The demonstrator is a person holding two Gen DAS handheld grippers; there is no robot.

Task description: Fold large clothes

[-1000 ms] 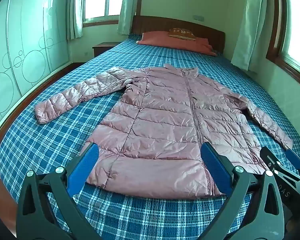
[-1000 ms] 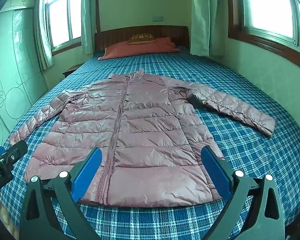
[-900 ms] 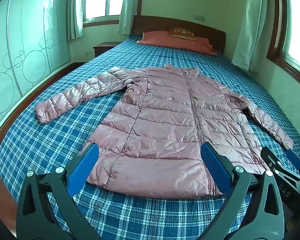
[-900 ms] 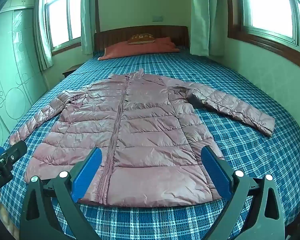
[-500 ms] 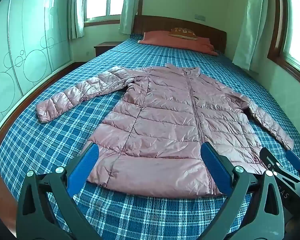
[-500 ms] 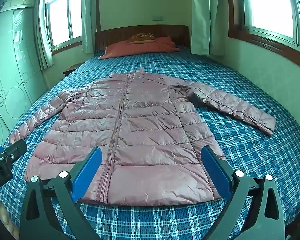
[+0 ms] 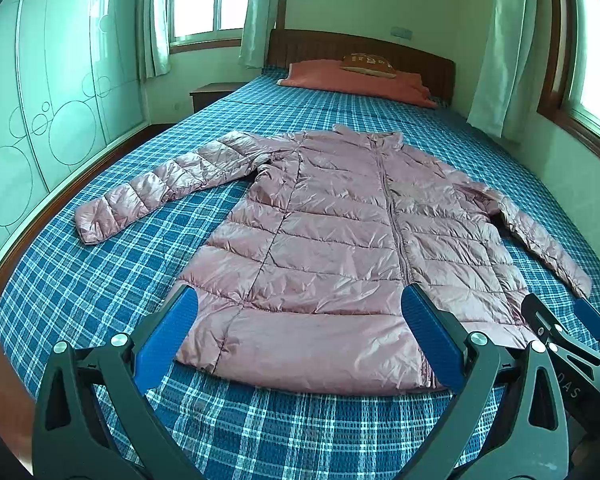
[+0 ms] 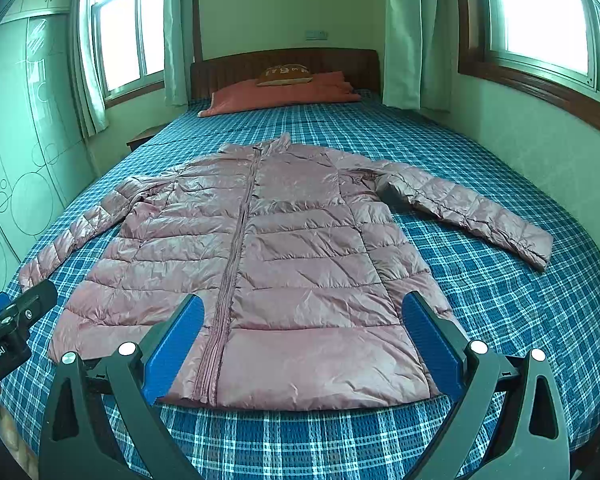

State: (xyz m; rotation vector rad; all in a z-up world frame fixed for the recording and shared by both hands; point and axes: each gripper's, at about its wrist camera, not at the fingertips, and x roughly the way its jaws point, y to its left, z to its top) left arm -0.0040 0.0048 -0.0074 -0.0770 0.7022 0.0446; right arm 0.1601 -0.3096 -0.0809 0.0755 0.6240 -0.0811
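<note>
Covering the whole field ahead of both tools, the bed (image 7: pixel 100 292) with its blue plaid cover serves as the work surface, bounded at the far end by a wooden headboard (image 8: pixel 284 66), an orange pillow (image 8: pixel 284 94) and curtained windows, with a pale wardrobe wall to the left. Spread flat and face up on the cover lies the pink quilted jacket (image 7: pixel 340 248), zipped, collar farthest from the tools, hem nearest them, each sleeve stretched out to its side. No fold appears made, so the task is judged to stand at its opening step, the approach. Over the hem's left half hangs the left gripper (image 7: pixel 300 336), its blue pads wide apart and holding nothing; over the right half hangs the right gripper (image 8: pixel 302 338), equally wide open and empty. Neither tool seems to touch the fabric. The next move probably calls for each tool to reach forward and outward to a sleeve or side edge, pinch the slippery puffed shell firmly, and carry it inward across the body.
</note>
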